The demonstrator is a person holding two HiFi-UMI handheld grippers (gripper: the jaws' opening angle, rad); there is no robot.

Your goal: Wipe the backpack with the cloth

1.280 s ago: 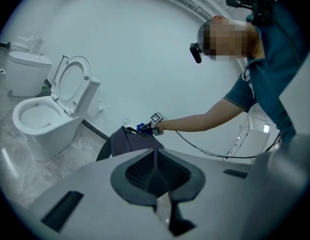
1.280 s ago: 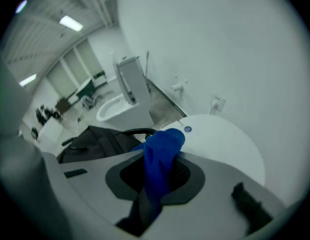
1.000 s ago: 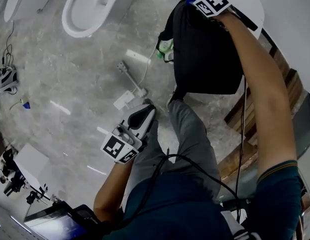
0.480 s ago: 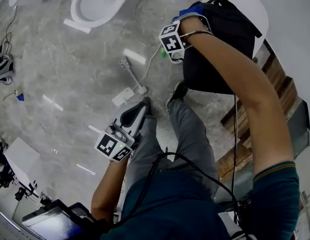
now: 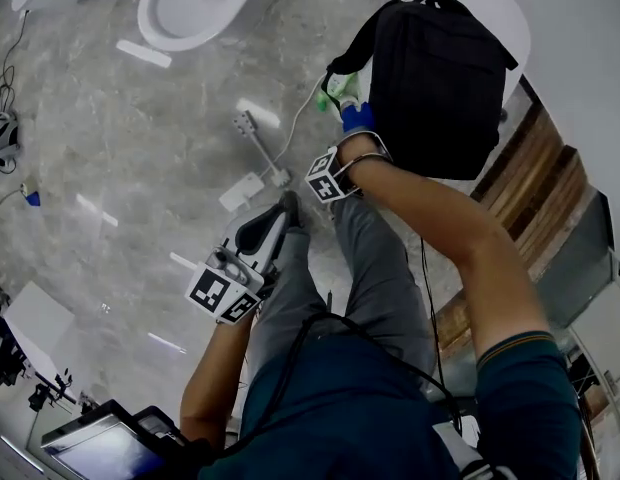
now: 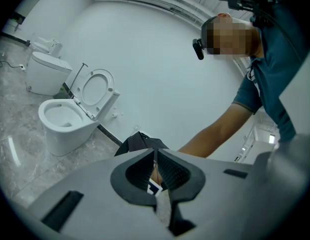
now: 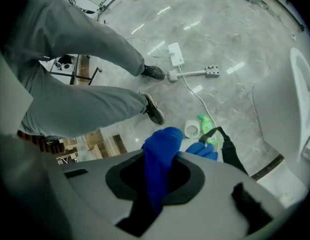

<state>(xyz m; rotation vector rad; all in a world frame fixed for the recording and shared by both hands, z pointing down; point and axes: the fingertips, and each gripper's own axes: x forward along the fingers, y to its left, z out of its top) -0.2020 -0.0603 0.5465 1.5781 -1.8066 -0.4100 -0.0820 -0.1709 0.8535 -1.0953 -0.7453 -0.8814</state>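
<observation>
Right claw [image 7: 156,180]: closed on the blue cloth [image 7: 162,151]. The cloth is pinched between the two jaws and its free end bulges out past the tips. In the head view the right claw [image 5: 348,144] is held out at arm's length, with the cloth [image 5: 357,118] at its front end.

Backpack [image 5: 440,73]: black, upright against a white rounded fixture [image 5: 495,3]. It lies up and to the right of the right claw in the head view. The cloth sits just beside the backpack's lower left edge; contact with the fabric cannot be confirmed. In the right gripper view only a black strap [image 7: 228,148] of the backpack shows, just to the right of the cloth. A green bottle [image 7: 208,126] stands on the floor [image 7: 220,44] next to that strap.

Left claw [image 6: 155,170]: jaws together, nothing gripped. In the head view the left claw [image 5: 270,230] is held low beside the person's grey trouser leg [image 5: 375,268], well apart from the backpack. In the left gripper view the backpack [image 6: 139,142] appears as a dark shape just above the jaw tips.

Surroundings: a white toilet [image 5: 195,3] stands on the marble floor, and a power strip [image 5: 240,192] lies between it and the person.
</observation>
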